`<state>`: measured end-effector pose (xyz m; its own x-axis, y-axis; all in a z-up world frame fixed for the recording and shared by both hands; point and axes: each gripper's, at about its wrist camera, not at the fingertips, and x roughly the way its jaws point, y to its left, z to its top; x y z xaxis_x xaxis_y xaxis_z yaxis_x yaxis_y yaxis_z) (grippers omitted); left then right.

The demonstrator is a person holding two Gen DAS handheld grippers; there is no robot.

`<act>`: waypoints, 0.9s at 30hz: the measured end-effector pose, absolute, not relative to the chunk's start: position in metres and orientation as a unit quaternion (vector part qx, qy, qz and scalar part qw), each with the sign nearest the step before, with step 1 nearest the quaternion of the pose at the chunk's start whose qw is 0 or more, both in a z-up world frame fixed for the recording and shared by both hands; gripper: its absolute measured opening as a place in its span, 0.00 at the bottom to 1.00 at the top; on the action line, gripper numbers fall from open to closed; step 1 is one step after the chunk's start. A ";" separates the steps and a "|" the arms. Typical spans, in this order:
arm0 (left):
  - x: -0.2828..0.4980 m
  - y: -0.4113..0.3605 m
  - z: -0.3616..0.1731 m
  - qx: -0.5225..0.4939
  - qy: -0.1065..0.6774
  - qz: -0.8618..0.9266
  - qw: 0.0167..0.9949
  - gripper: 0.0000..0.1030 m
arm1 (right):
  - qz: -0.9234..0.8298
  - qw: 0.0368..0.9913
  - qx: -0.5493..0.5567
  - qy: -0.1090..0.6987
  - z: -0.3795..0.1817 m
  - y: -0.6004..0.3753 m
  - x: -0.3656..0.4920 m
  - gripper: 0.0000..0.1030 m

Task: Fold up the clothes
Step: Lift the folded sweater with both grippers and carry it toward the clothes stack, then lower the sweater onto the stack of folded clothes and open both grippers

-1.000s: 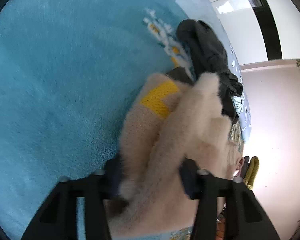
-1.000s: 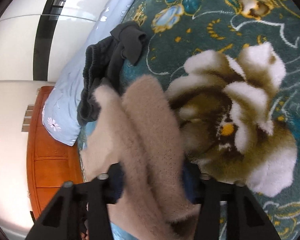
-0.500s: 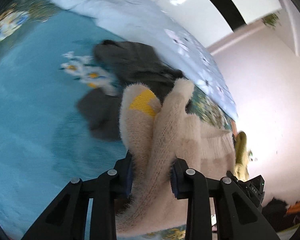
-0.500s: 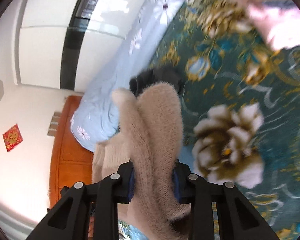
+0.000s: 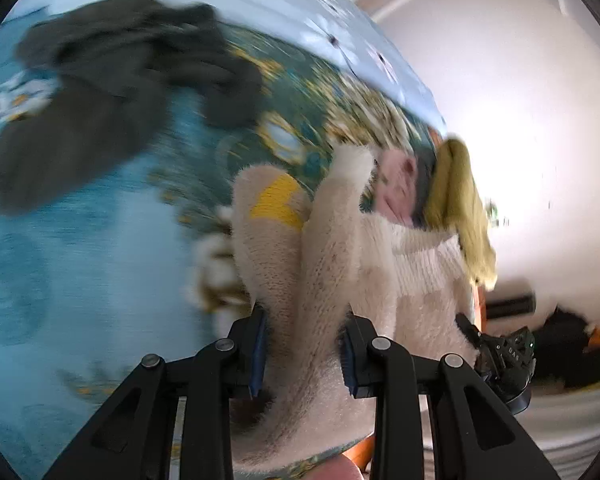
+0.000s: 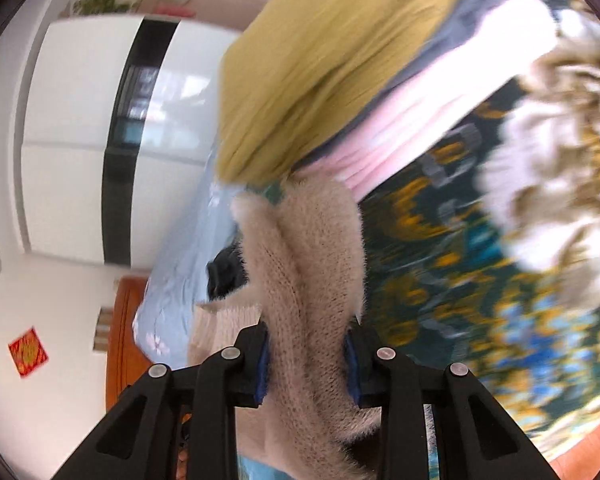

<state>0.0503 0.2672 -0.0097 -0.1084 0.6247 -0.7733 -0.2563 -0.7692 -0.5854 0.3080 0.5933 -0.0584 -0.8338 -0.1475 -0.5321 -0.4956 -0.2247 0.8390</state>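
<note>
A fluffy beige sweater (image 5: 328,264) with a yellow patch (image 5: 276,202) hangs between both grippers above the bed. My left gripper (image 5: 304,350) is shut on one bunched edge of it. My right gripper (image 6: 306,354) is shut on another edge of the sweater (image 6: 308,264). A stack of folded clothes lies just beyond it, with an olive-yellow piece (image 6: 324,60) on top, a grey layer and a pink one (image 6: 440,112) below. The stack also shows in the left wrist view (image 5: 456,200). The right gripper's body (image 5: 504,360) shows at the lower right of the left wrist view.
A dark grey garment (image 5: 112,88) lies crumpled on the floral blanket (image 5: 60,260) at the left. A pale blue flowered pillow (image 6: 188,264) and an orange wooden headboard (image 6: 126,320) lie at the bed's end. White walls and a window (image 6: 80,120) stand behind.
Both grippers have swung with the sweater away from the dark garment toward the folded stack, which now fills the top of the right wrist view. Both views are motion-blurred.
</note>
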 end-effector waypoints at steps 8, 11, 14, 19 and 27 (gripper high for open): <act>0.074 0.372 -0.010 -0.580 -0.094 0.716 0.378 0.31 | 0.744 0.183 -0.197 0.611 -0.055 0.648 0.398 0.31; 0.086 0.406 -0.013 -0.571 -0.065 0.715 0.399 0.31 | 0.746 0.212 -0.176 0.606 -0.057 0.662 0.423 0.31; 0.087 0.424 -0.032 -0.584 -0.050 0.712 0.385 0.31 | 0.739 0.230 -0.167 0.611 -0.067 0.670 0.434 0.31; 0.081 0.431 -0.051 -0.594 -0.055 0.715 0.364 0.31 | 0.726 0.248 -0.175 0.617 -0.087 0.678 0.437 0.30; 0.082 0.434 -0.054 -0.586 -0.039 0.717 0.375 0.32 | 0.720 0.258 -0.180 0.618 -0.100 0.687 0.433 0.30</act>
<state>0.0818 0.4341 -0.0541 -0.0320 0.5843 -0.8109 -0.4924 -0.7153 -0.4960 0.4330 0.6868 -0.1003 -0.8017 0.1493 -0.5788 -0.5947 -0.1022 0.7974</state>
